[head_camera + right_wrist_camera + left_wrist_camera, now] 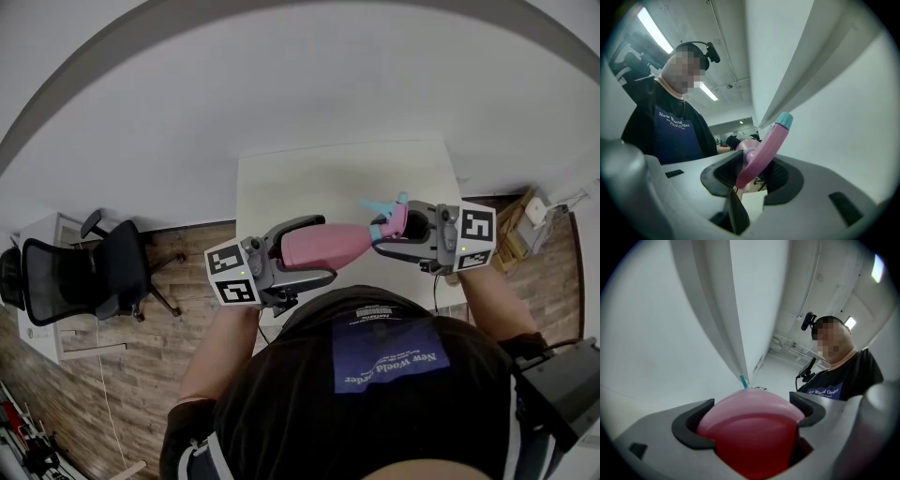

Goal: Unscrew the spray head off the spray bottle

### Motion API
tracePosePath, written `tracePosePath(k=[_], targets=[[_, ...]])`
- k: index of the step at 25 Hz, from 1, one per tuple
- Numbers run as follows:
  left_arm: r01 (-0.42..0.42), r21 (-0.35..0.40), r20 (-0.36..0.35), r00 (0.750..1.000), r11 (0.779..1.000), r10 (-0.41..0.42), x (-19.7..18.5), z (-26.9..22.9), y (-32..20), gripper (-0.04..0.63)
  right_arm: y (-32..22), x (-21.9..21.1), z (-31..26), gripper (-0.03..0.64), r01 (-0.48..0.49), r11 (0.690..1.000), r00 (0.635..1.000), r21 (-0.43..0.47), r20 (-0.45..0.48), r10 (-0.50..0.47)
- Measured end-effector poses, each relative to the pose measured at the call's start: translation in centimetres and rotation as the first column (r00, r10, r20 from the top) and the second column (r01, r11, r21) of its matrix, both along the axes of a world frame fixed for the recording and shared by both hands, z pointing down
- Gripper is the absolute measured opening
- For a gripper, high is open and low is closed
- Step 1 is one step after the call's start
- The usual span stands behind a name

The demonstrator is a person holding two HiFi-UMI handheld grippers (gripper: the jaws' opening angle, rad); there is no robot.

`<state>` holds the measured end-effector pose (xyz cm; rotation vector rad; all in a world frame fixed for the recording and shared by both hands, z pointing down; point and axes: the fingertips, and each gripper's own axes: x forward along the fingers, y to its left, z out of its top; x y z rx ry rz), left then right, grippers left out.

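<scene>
Hanging sideways in the air at the middle of the head view, the pink spray bottle (319, 246) is clamped at both ends. The left gripper (314, 253) has its jaws closed on the rounded body, whose base fills the lower middle of the left gripper view (752, 427). The right gripper (401, 232) is narrowed onto the spray head (394, 222), pinching its pink neck just beside the teal collar (749, 151).

The bottle looks like thin, smooth plastic, so it is probably light and apt to flex or slip round in the pads if squeezed unevenly. The widest part of the body seems the safest hold. The head looks stiffer and irregular, giving good purchase near the collar. Its teal nozzle (377, 204) and thin trigger would likely bend if taken instead. Whether liquid is inside cannot be told.

A white bench (309, 183) lies below, and a black office chair (84, 272) stands well apart at the left on the wooden floor (178, 309). Only the person's torso (375, 394), in the lower frame, is near, and nothing appears to block the twisting.
</scene>
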<state>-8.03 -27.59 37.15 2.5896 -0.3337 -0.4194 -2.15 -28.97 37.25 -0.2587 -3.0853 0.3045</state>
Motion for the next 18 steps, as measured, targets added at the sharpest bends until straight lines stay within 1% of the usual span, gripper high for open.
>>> tracePosePath(k=[12,13,14,15,17,18], targets=[[-0.004,-0.018,-0.005,1.000,1.000,0.004,0.0,0.2,0.0,0.511,0.1,0.0,0.0,0.121,0.004,1.000,1.000,0.023,0.016,-0.004],[-0.009,-0.036,-0.021,1.000,0.999,0.009,0.0,0.2,0.0,0.511,0.1,0.0,-0.2,0.121,0.006,0.999,1.000,0.033,0.022,-0.007],[-0.023,-0.072,-0.055,0.998,0.997,0.019,-0.2,0.2,-0.1,0.511,0.2,-0.1,-0.4,0.120,0.010,0.998,0.999,0.056,0.030,-0.012],[-0.046,-0.124,-0.107,0.994,0.991,0.032,-0.4,0.2,-0.2,0.511,0.5,-0.1,-0.8,0.120,0.015,0.996,0.999,0.090,0.037,-0.018],[-0.103,-0.218,-0.216,0.975,0.971,0.055,-0.6,0.3,-0.1,0.511,1.1,-0.2,-1.2,0.120,0.029,0.985,0.999,0.170,0.037,-0.035],[-0.124,-0.244,-0.249,0.967,0.962,0.062,-0.4,0.4,0.0,0.511,1.4,0.0,-1.3,0.120,0.040,0.979,0.998,0.198,0.032,-0.047]])
